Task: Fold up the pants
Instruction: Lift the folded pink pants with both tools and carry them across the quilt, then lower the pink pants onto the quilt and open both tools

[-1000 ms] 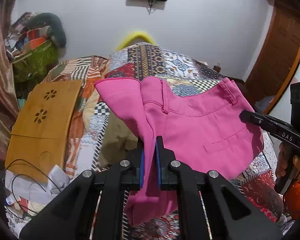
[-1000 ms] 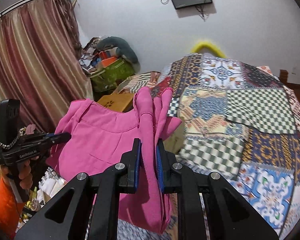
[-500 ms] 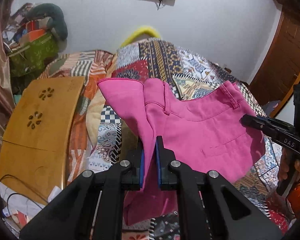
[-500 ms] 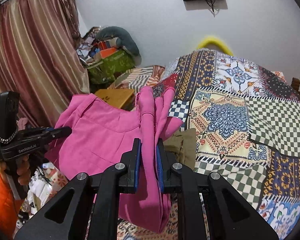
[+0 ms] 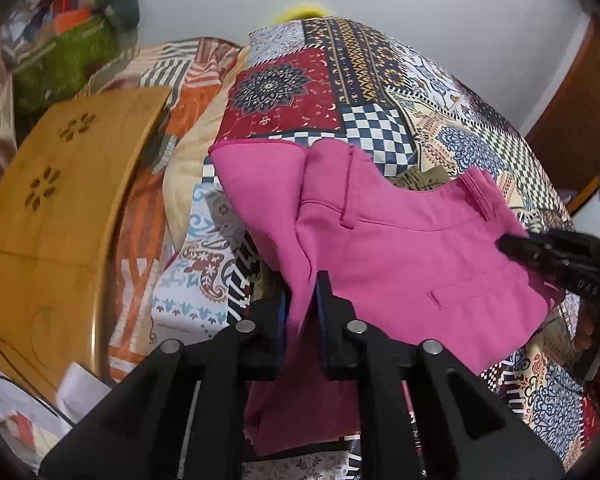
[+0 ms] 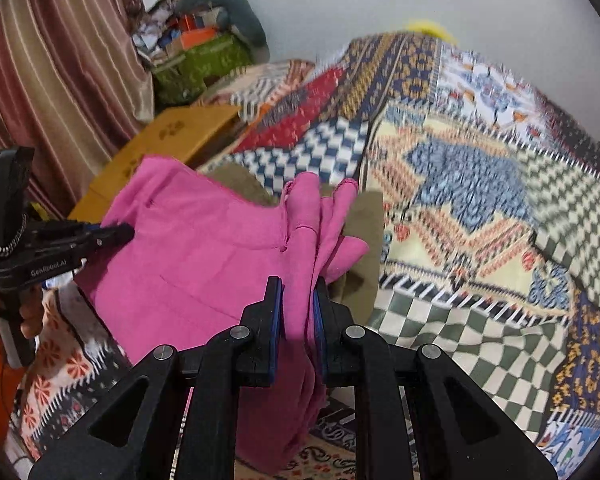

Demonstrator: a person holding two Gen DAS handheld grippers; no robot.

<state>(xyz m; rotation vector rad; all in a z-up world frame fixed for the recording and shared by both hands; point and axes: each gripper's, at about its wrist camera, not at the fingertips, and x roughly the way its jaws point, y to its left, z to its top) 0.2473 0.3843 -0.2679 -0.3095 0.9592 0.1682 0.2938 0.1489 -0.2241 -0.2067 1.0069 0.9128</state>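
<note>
The pink pants (image 5: 400, 248) hang folded between my two grippers above the patchwork bedspread (image 5: 340, 92), waistband up and back pocket showing. My left gripper (image 5: 301, 284) is shut on one bunched end of the pants. My right gripper (image 6: 298, 292) is shut on the other end of the pants (image 6: 204, 248), where several layers stick up. The right gripper also shows at the right of the left wrist view (image 5: 512, 246), and the left gripper shows at the left of the right wrist view (image 6: 124, 232). The lower part of the pants hangs below the jaws, partly hidden.
A khaki garment (image 6: 364, 232) lies on the bed under the pants. A wooden lap table (image 5: 48, 216) stands left of the bed. A pile of bags and clothes (image 6: 196, 52) sits by the wall. Striped curtain (image 6: 52, 72) at left.
Both grippers have carried the pants forward and down over the bed. The pants now hang lower, nearer the bedspread and the khaki garment. Both grips stay shut.
</note>
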